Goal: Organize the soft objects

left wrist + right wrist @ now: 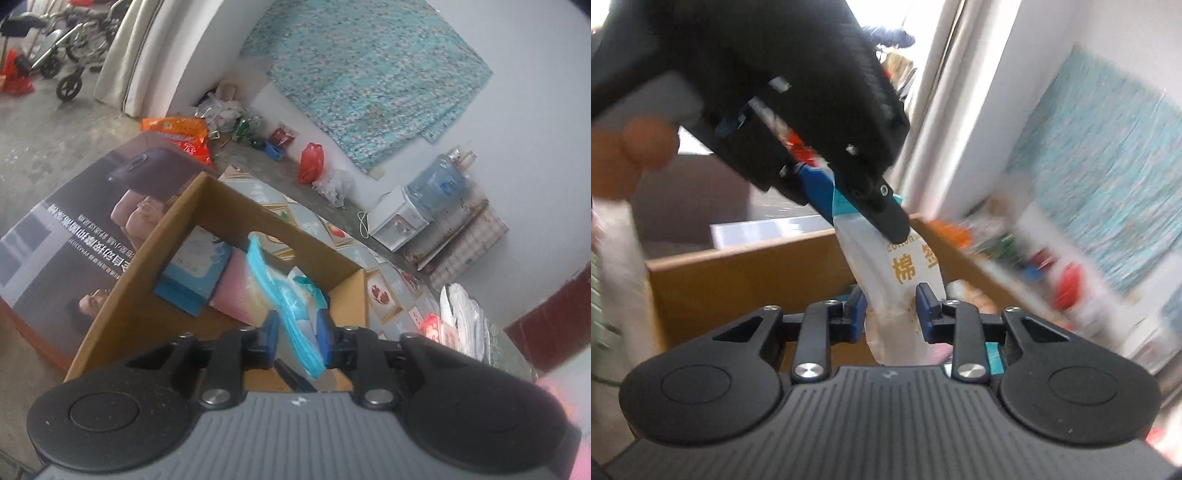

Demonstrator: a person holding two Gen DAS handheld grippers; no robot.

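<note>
Over the open cardboard box (155, 280), both claws meet on one soft plastic packet. Largest in sight, the box stands on a patterned desk (391, 280) beside a big printed carton (74, 221); its brown wall (746, 280) fills the middle of the right wrist view. Lying on the box floor are a blue-and-white wipes pack (195, 269) and, just beside it and partly under it, a pink pack (236, 291).

Next in size is the packet (291, 306), pale with turquoise edges and yellow printed characters (908, 269), hanging above the box interior. From the left wrist it runs edge-on between the blue pads of the left claw (297, 334), which sit close on either side of it; whether they press it there I cannot tell. From the right wrist view, however, the left claw (849, 206) appears clamped on the packet's turquoise top end, with a person's fingers (639, 147) showing behind it.

Smallest, the right claw (891, 308) is clenched on the packet's lower part, its blue pads pinching the white plastic, which bulges below them. Motion blur smears the background.
</note>
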